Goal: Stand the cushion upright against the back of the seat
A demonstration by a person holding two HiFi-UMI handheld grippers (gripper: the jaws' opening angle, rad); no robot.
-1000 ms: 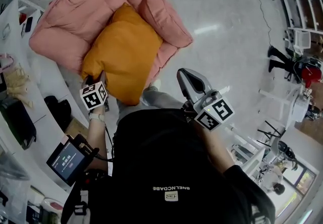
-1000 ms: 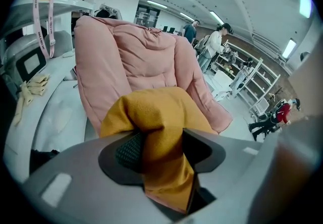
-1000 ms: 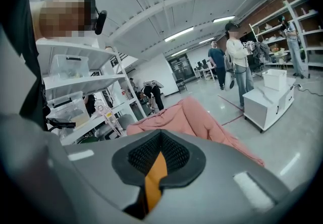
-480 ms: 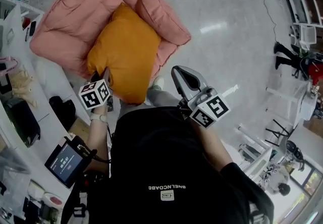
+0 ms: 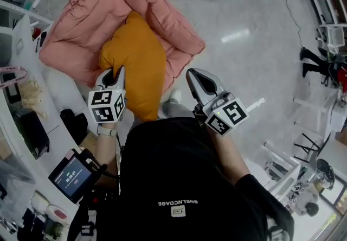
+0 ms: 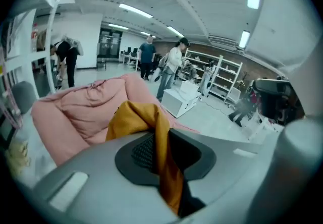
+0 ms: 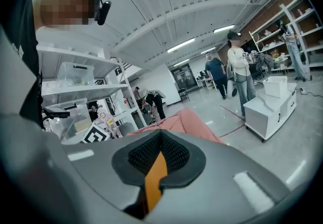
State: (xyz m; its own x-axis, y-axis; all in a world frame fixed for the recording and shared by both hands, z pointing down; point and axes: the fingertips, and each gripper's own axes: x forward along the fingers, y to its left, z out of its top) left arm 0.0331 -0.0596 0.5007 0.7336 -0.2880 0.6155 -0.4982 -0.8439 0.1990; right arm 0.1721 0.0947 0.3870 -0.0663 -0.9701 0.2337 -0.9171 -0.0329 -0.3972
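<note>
Head view is showing the orange cushion (image 5: 135,61) being cradled in the hollow of the pink seat (image 5: 81,23), with its near end reaching past the seat's front edge toward the person. The cushion's near left corner is being gripped by the left gripper (image 5: 113,75), whose jaws have just been closing. In the left gripper view a fold of orange fabric is being pinched between the pads (image 6: 144,150), and the rest of the cushion is being seen bunched just beyond the tips, in front of the seat. The right gripper (image 5: 196,76) is being held over the grey floor (image 5: 244,61), near the cushion's right edge but apart from it. Its jaws are being pressed together with nothing grasped. In the right gripper view only a thin orange strip is being seen through the slit between them, with the seat beyond. Whether the cushion is leaning on the seat's back is not being shown clearly from above.
</note>
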